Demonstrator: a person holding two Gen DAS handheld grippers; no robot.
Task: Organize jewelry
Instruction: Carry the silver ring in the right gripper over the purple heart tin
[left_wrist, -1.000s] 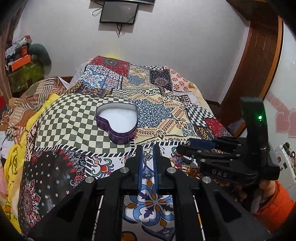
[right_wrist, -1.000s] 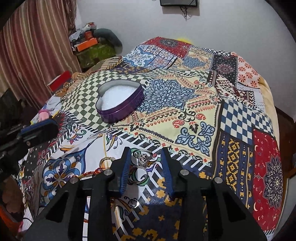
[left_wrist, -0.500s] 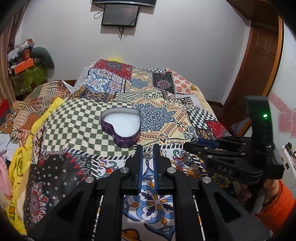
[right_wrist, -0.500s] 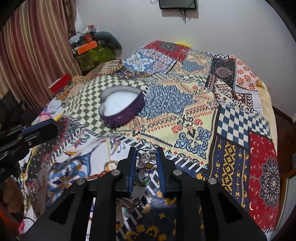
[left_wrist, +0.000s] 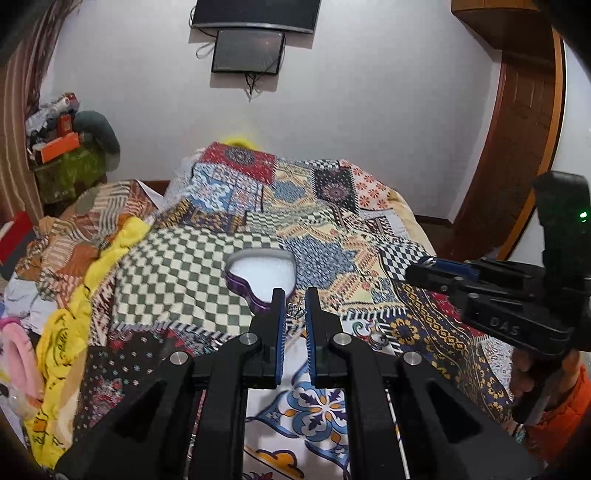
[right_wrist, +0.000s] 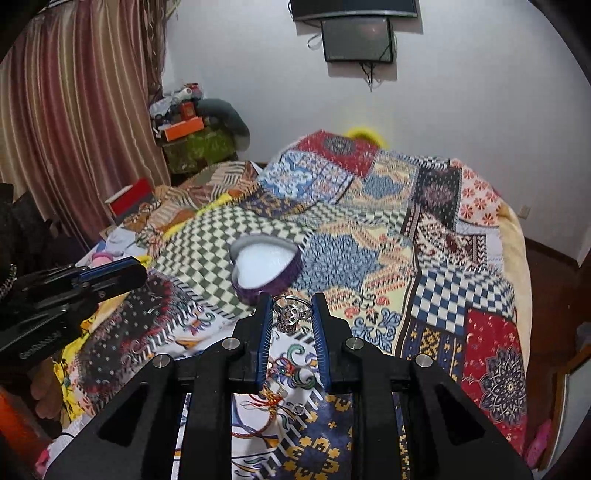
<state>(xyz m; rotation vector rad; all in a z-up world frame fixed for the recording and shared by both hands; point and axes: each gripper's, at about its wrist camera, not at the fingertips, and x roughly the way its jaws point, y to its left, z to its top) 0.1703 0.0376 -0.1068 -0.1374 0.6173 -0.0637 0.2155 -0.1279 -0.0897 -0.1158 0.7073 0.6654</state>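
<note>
Two rings lifted over the patchwork bed

The right tongs (right_wrist: 291, 314) pinch a silver ring (right_wrist: 290, 314) at their tips; the left tongs (left_wrist: 294, 308) grip a small crown-shaped ring (left_wrist: 295, 311). Both hang above the quilt (right_wrist: 388, 258), just short of the open heart-shaped tin (right_wrist: 264, 266). More jewelry (right_wrist: 280, 384) lies on the quilt below the right tongs.

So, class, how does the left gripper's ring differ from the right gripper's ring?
The left gripper holds a crown-topped ring; the right gripper holds a round-faced ring. The crown-topped ring sits between narrower jaws; the round-faced ring's jaws have just been closing. Both are silver, pinched near the fingertips.
</note>
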